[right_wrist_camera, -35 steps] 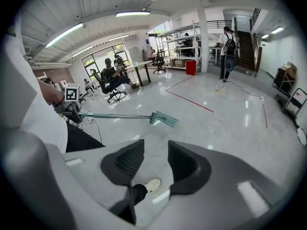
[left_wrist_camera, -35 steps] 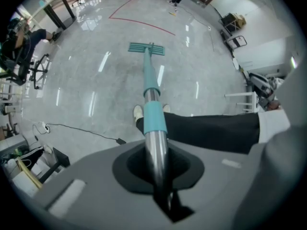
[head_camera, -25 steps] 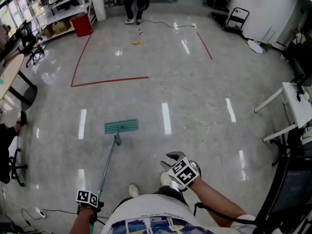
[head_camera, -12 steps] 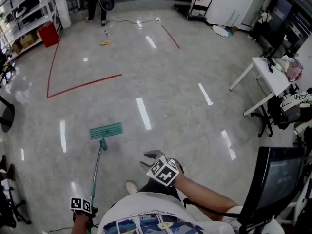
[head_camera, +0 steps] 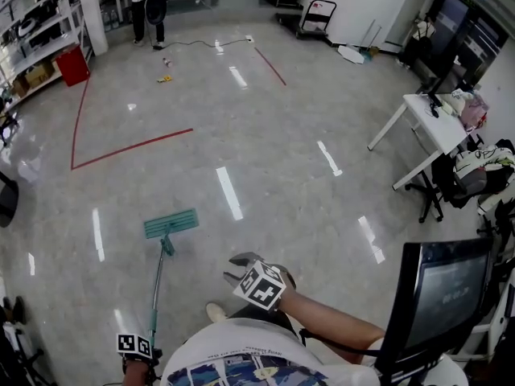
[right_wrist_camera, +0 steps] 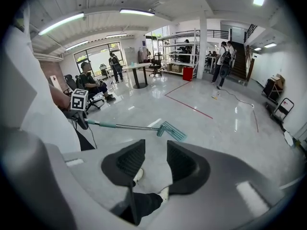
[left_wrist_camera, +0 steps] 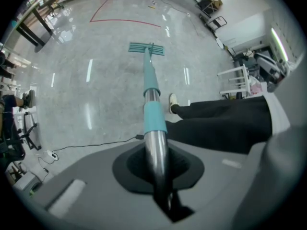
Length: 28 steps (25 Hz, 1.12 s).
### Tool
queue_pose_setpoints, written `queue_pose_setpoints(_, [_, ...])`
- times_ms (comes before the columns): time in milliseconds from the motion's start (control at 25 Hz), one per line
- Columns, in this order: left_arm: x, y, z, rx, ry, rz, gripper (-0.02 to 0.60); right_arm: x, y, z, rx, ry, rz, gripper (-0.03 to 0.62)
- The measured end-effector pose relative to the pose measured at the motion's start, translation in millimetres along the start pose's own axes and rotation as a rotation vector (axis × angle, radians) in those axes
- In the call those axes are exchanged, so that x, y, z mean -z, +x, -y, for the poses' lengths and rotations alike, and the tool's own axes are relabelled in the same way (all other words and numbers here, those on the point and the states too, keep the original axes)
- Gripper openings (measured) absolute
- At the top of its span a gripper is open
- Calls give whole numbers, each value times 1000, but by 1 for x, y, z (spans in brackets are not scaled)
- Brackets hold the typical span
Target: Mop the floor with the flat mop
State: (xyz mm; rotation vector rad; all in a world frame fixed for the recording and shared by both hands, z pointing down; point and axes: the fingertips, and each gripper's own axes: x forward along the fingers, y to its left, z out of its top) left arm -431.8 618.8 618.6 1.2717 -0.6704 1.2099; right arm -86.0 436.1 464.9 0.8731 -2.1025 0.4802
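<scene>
The flat mop's teal head (head_camera: 171, 224) lies flat on the glossy grey floor ahead of me and to the left. Its metal handle (head_camera: 158, 288) runs back to my left gripper (head_camera: 137, 348) at the bottom edge, which is shut on it. In the left gripper view the handle (left_wrist_camera: 151, 90) passes between the closed pads (left_wrist_camera: 158, 164) and leads out to the mop head (left_wrist_camera: 146, 48). My right gripper (head_camera: 235, 268) hangs open in front of my body with nothing in it. Its own view shows a gap between its pads (right_wrist_camera: 156, 164), with the mop head (right_wrist_camera: 171, 131) beyond.
A white table (head_camera: 430, 127) and a dark monitor (head_camera: 442, 296) stand at the right. Red tape lines (head_camera: 133, 147) mark the floor ahead. A person (head_camera: 149, 6) stands far off by a red bin (head_camera: 72, 67). A black cable (left_wrist_camera: 96, 145) lies on the floor at my left.
The head view has swung to the right, so the mop and both grippers now sit further left in frame. The left gripper keeps its hold on the handle; the right stays open.
</scene>
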Motion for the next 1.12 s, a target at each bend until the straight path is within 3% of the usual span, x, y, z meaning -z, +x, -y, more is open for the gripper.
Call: queue_pose_setpoints(1120, [19, 18, -6, 20, -17, -13, 44, 11, 7, -20, -9, -35, -35, 143])
